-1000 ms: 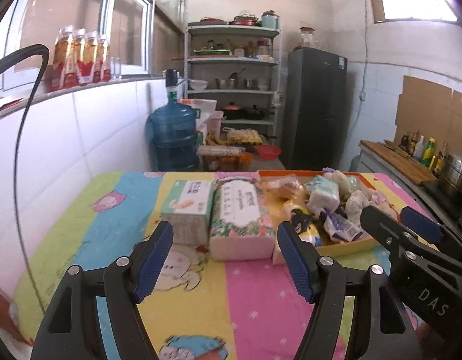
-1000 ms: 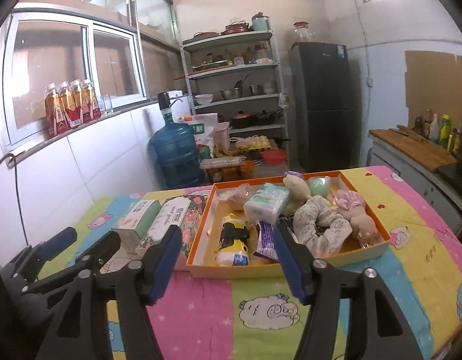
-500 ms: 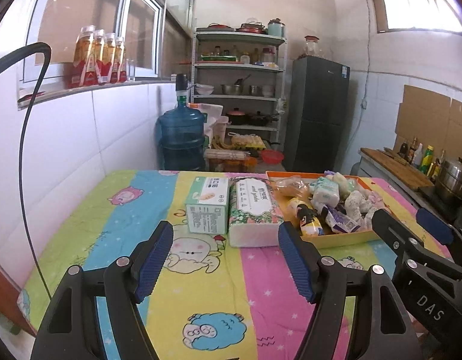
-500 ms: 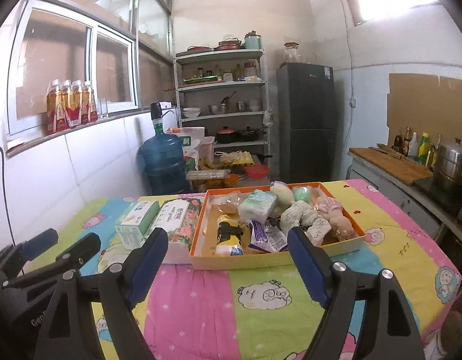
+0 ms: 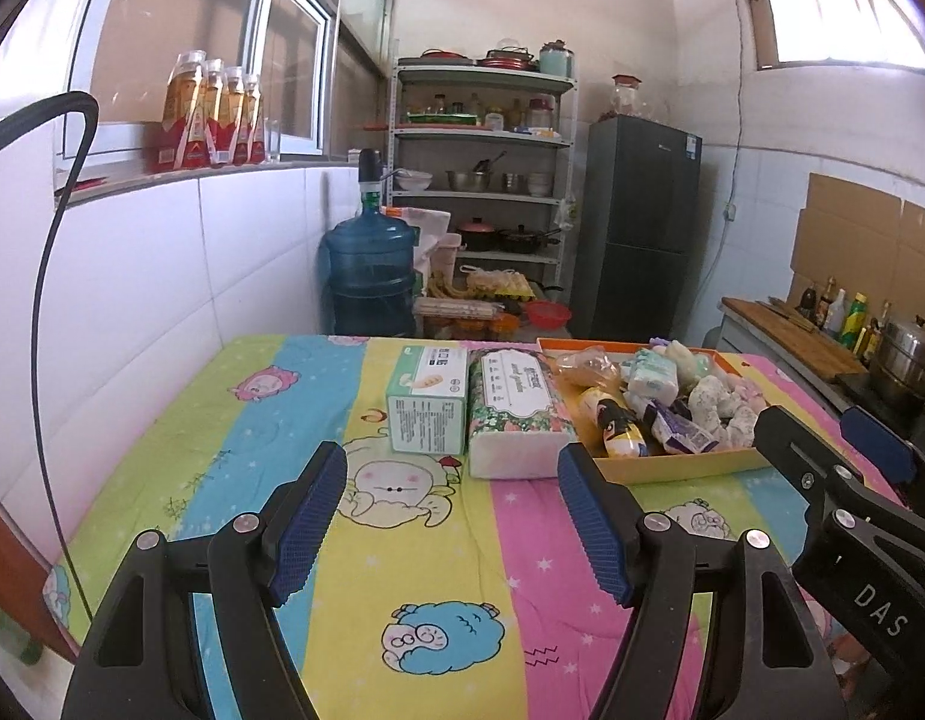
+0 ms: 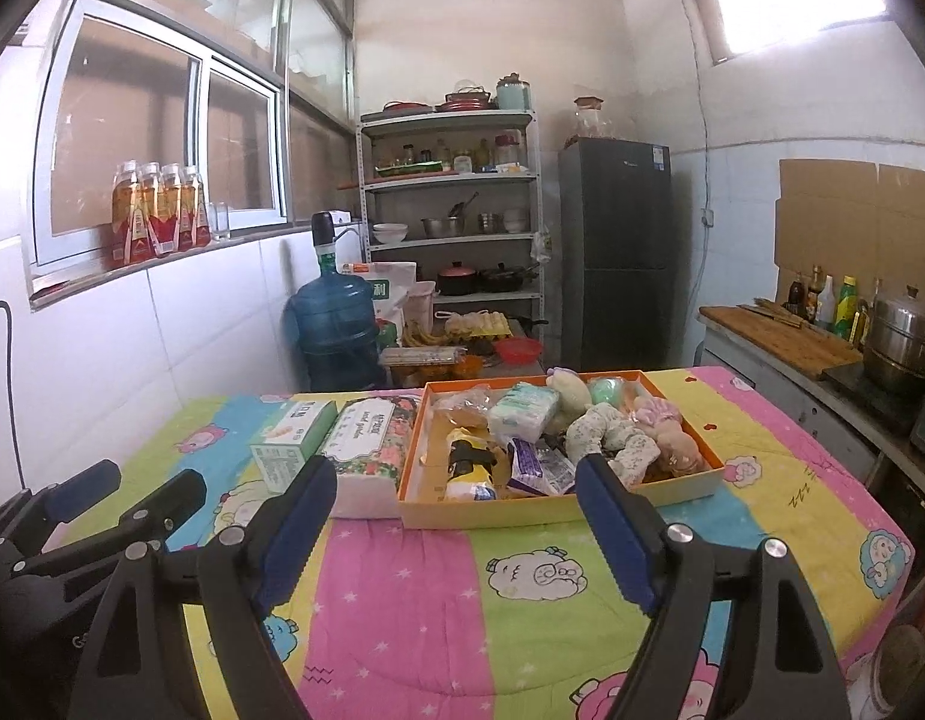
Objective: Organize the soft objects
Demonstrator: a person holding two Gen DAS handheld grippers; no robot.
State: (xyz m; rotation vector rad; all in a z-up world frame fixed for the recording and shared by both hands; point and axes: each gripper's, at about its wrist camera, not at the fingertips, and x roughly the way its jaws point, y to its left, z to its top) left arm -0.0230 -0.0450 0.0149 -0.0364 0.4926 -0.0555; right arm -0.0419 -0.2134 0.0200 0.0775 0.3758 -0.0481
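Note:
An orange tray [image 6: 522,513] sits on the cartoon-print quilt, filled with soft things: a yellow-and-black plush [image 6: 468,462], a white-and-blue pack [image 6: 522,417], a purple packet [image 6: 537,465], a flowered cloth ring [image 6: 612,438] and a pink plush [image 6: 666,438]. Left of the tray lie a floral tissue pack [image 5: 513,414] and a green tissue box [image 5: 426,408], side by side. My left gripper [image 5: 453,471] hovers open and empty in front of the tissue packs. My right gripper [image 6: 456,480] stands open and empty before the tray [image 5: 690,468]. Each gripper shows in the other's view: right [image 5: 822,438], left [image 6: 144,483].
A white tiled wall runs along the table's left side. Beyond the far edge stand a blue water jug [image 5: 372,276], a metal shelf [image 5: 480,180] and a dark fridge [image 5: 636,240]. A counter with bottles and a steel pot [image 5: 906,360] is at the right.
Both grippers have drawn back from the tray and tissue packs, which now look smaller and farther. The right gripper's jaws have spread wider. Nothing on the table has moved.

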